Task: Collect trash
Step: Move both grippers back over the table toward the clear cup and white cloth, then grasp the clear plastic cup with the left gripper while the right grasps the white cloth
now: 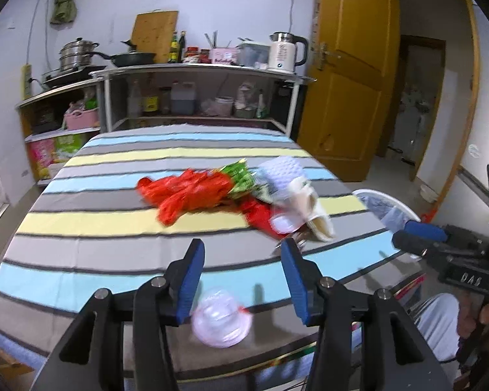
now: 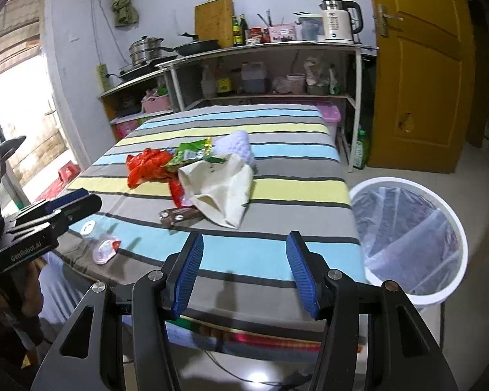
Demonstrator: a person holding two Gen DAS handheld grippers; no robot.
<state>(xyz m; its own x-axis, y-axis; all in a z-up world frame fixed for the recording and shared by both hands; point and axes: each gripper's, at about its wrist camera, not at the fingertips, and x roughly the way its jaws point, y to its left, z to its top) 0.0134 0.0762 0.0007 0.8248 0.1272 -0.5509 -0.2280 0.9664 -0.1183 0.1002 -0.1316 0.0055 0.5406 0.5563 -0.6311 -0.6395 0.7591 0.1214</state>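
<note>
I see both my left gripper (image 1: 241, 280) and right gripper (image 2: 243, 273) with jaws apart and empty, a clear plastic cup (image 1: 221, 319) lying low-centre between the left fingers, the trash pile (image 2: 192, 169) mid-frame, the lined bin (image 2: 410, 238) at right

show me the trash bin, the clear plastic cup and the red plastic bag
trash bin (image 2: 404, 181): right wrist view, on its white rim.
clear plastic cup (image 1: 221, 321): left wrist view, on its side.
red plastic bag (image 1: 182, 194): left wrist view, its crumpled middle.
</note>
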